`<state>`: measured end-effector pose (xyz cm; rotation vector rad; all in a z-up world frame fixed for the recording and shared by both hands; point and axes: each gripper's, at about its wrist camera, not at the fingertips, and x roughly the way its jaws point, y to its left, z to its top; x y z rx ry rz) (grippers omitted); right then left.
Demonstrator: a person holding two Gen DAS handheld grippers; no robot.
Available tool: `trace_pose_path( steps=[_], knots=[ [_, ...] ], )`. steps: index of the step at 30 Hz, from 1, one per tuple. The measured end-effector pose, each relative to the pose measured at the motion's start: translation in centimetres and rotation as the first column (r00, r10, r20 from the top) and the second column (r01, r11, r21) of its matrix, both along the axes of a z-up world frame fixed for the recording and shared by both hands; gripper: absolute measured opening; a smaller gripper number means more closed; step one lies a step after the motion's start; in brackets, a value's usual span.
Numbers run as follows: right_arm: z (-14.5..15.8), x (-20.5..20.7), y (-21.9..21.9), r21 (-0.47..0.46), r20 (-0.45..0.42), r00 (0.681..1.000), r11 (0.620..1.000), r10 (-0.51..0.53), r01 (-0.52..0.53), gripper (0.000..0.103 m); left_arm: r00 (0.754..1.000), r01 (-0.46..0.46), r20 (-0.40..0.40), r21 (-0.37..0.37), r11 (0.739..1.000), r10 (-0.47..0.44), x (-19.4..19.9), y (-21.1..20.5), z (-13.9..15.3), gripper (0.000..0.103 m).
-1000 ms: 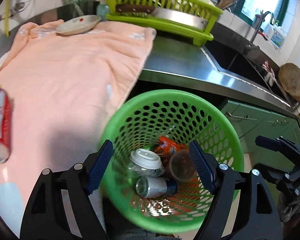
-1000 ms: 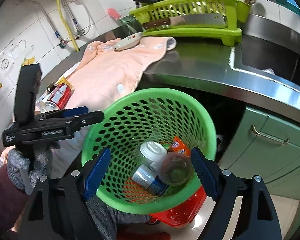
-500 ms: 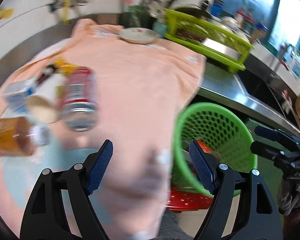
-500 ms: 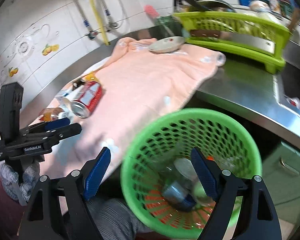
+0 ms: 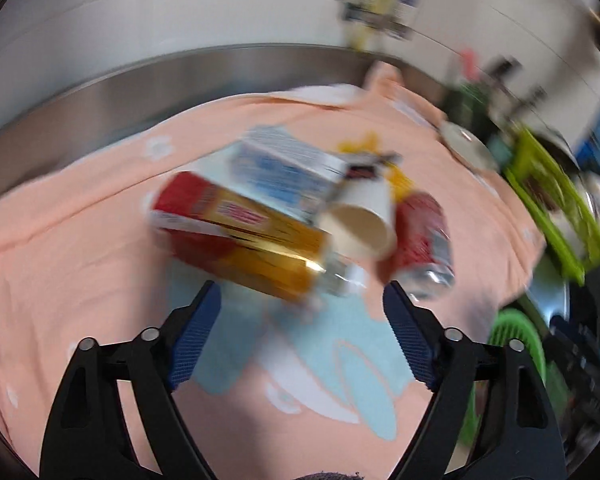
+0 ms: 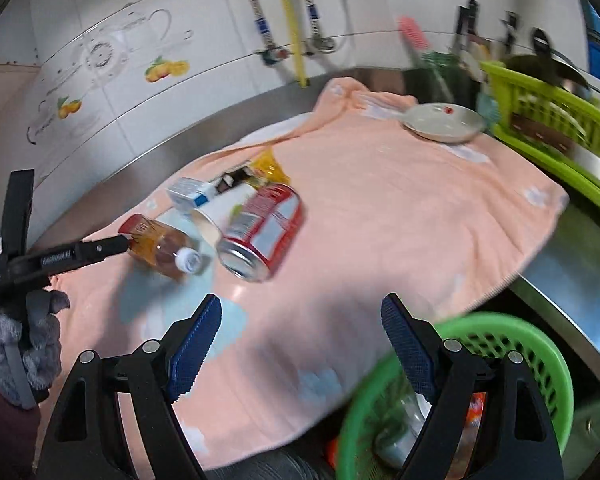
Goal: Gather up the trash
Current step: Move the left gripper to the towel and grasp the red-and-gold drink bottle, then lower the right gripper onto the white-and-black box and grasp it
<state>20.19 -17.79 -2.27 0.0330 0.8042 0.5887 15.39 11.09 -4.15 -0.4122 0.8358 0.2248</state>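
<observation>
Both grippers – left gripper [image 5: 302, 334], right gripper [image 6: 301, 338] – have fingers wide, holding nothing; the left's have just been opening, near the tea bottle [image 5: 256, 248] on the towel [image 6: 400, 216].

Steel counter [image 6: 572, 280] under peach towel [image 6: 380, 208]

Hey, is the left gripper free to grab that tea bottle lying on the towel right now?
Probably yes. The left gripper is empty, jaws just opened wider, and the tea bottle lies just ahead with bare towel between. The paper cup crowds its cap end.

Peach towel [image 6: 380, 216], red can [image 6: 264, 232], green basket [image 6: 540, 344], blue-padded fingers [image 6: 194, 346]
</observation>
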Motion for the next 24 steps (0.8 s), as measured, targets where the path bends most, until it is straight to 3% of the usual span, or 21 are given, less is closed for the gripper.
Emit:
trace_pose_path(
  steps=[4, 11, 17, 24],
  knots=[
    [0.3, 1.6, 2.2, -0.017, 0.012, 0.999, 0.999, 0.052, -0.052, 0.079, 0.991, -0.132, -0.026, -0.056, 0.990, 0.131, 1.2, 2.9, -0.4, 0.084],
    [0.4, 4.0, 4.0, -0.004, 0.017, 0.993, 0.994, 0.114, -0.114, 0.079, 0.953, -0.301, -0.084, -0.183, 0.936, 0.290, 3.6, 5.6, -2.5, 0.088],
    [0.1, 5.8, 5.3, -0.026, 0.019, 0.986, 0.986, 0.168, -0.168, 0.079, 0.912, -0.406, -0.163, -0.228, 0.885, 0.376, 5.1, 6.7, -4.4, 0.088],
    [0.0, 8.2, 6.7, -0.048, 0.009, 0.979, 0.978, 0.202, -0.202, 0.079, 0.873, -0.479, -0.216, -0.223, 0.849, 0.436, 6.5, 6.7, -5.9, 0.091]
  ],
)
